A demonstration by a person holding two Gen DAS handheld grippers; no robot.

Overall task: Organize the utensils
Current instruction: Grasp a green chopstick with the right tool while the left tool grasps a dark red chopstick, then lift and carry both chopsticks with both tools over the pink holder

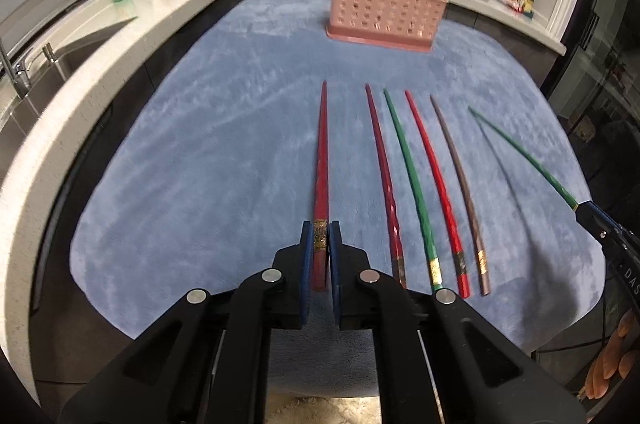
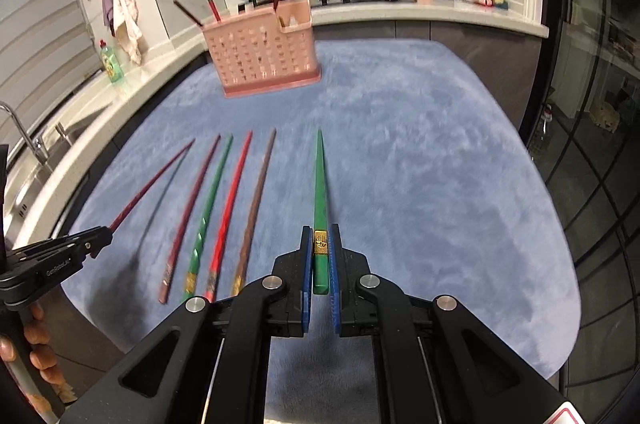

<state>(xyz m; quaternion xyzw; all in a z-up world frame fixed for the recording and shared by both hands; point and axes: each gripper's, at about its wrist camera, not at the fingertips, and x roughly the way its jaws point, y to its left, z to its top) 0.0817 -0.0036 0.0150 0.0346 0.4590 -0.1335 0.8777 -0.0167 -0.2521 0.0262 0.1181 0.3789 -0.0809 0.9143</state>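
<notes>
Left wrist view: the left tool [image 1: 320, 230] is pinched on the gold-banded handle end of a dark red chopstick [image 1: 321, 160], whose shaft points away toward the pink utensil holder [image 1: 386, 4]. Right wrist view: the right tool [image 2: 321, 234] is likewise clamped on a green chopstick [image 2: 320, 192] just at its gold band, tip pointing forward. Both sticks cast separate shadows on the blue plush mat [image 1: 200, 164], so I judge both lifted clear of it. Four chopsticks lie side by side on the mat between the two tools: a maroon chopstick [image 1: 384, 176], a second green chopstick [image 1: 412, 184], a bright red chopstick [image 1: 436, 188] and a brown chopstick [image 1: 460, 188]. The holder stands upright at the far end of the mat, well apart from the row, with a few chopsticks already poking out of its top; which compartment they occupy cannot be told. Step in hand, as judged: carry phase of a two-handed pick, with one stick per tool. The next move calls for bringing each stick over the holder's open top, tipping it toward vertical, and letting go only once the tip is inside a slot. Risk: a thin stick may pivot in the pads while tilting. Four sticks remain.
</notes>
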